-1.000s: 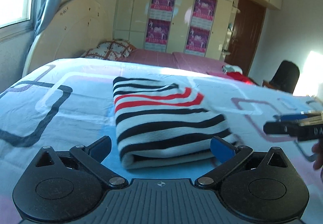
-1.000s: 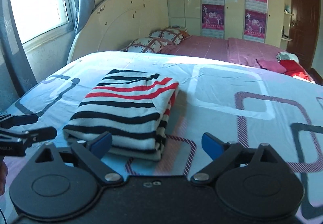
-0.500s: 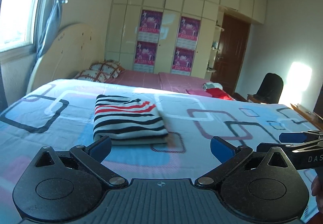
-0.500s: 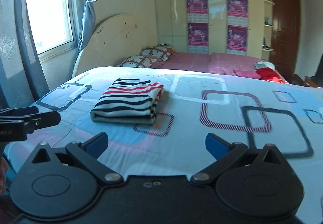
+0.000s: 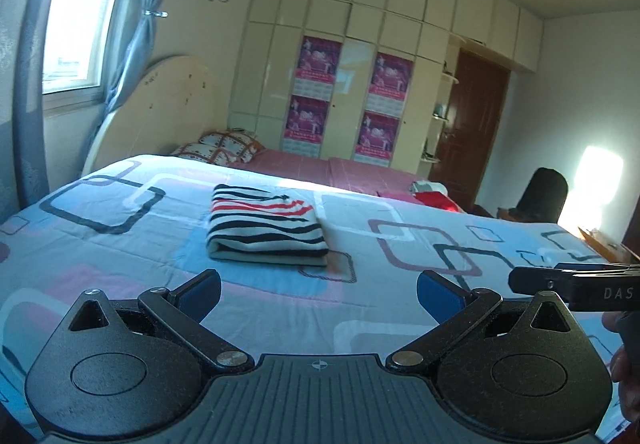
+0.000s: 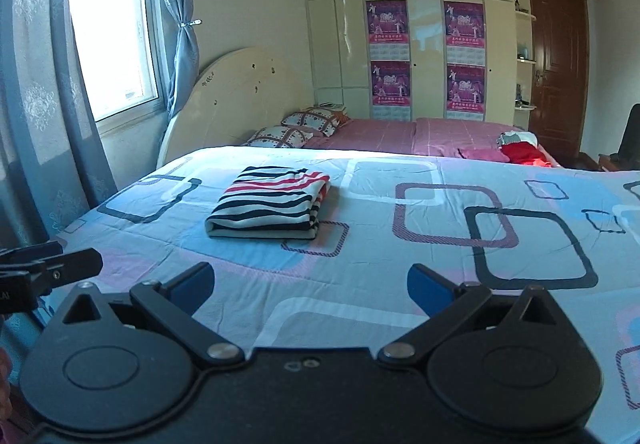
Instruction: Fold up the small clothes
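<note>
I hold both grippers above the near part of the bed [image 5: 120,244], well short of the folded striped garment [image 5: 266,222]. My left gripper [image 5: 318,290] has its jaws spread wide with only the patterned bedspread [image 6: 400,256] between the blue pads. My right gripper [image 6: 310,284] is spread just as wide and grips nothing. In the left wrist view the right gripper's tip juts in at the right edge.

The garment lies flat in a neat rectangle on the bedspread, left of centre, apart from both grippers. Its folded edge faces me. Bare bedspread runs all around it, with a broad stretch open to its right.

The bed's left edge meets the curtain [image 6: 32,103] and window wall. The cream headboard [image 6: 248,91] and two pillows [image 6: 304,125] sit beyond. A red cloth heap [image 6: 520,151] lies on the pink sheet [image 6: 400,133] near the far right side, before the brown door [image 6: 556,71].
</note>
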A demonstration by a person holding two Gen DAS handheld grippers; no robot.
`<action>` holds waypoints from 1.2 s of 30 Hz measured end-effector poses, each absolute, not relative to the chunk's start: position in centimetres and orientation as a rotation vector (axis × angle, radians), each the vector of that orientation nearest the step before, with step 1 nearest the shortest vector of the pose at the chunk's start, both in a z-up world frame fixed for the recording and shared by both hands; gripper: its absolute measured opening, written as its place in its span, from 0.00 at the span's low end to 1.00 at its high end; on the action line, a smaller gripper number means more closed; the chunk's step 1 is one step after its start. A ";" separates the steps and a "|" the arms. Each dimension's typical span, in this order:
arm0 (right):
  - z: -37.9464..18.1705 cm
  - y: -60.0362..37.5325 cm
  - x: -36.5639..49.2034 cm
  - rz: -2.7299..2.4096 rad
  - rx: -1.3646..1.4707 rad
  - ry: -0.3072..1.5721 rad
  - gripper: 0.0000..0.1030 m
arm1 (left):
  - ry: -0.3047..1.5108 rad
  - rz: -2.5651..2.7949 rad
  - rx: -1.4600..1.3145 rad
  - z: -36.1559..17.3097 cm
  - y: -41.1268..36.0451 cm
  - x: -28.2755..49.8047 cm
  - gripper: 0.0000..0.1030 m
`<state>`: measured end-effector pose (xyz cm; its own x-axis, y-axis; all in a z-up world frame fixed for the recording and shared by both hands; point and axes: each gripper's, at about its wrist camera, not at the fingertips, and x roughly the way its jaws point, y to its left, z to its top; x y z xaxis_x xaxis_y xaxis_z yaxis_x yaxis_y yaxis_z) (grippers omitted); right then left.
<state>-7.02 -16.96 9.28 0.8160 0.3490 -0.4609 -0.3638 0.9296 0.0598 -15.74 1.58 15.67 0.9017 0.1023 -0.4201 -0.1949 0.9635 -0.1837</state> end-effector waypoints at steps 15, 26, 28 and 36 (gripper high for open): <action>10.2 -13.7 -6.9 0.408 -0.035 0.433 0.99 | 0.374 0.179 -0.207 16.7 3.8 -14.9 1.00; 10.3 -13.1 -6.9 0.407 -0.037 0.427 0.99 | 0.374 0.167 -0.195 16.8 4.1 -14.8 1.00; 10.4 -12.9 -7.0 0.408 -0.035 0.422 0.99 | 0.371 0.166 -0.191 16.8 3.9 -15.0 1.00; 10.3 -12.4 -7.2 0.422 -0.042 0.418 0.99 | 0.372 0.169 -0.192 16.7 3.9 -15.1 1.00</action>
<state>-7.19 -12.43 10.25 0.8288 0.3890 -0.4022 -0.4059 0.9127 0.0463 -15.10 3.89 16.73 0.9180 0.1277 -0.3755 -0.1980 0.9679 -0.1550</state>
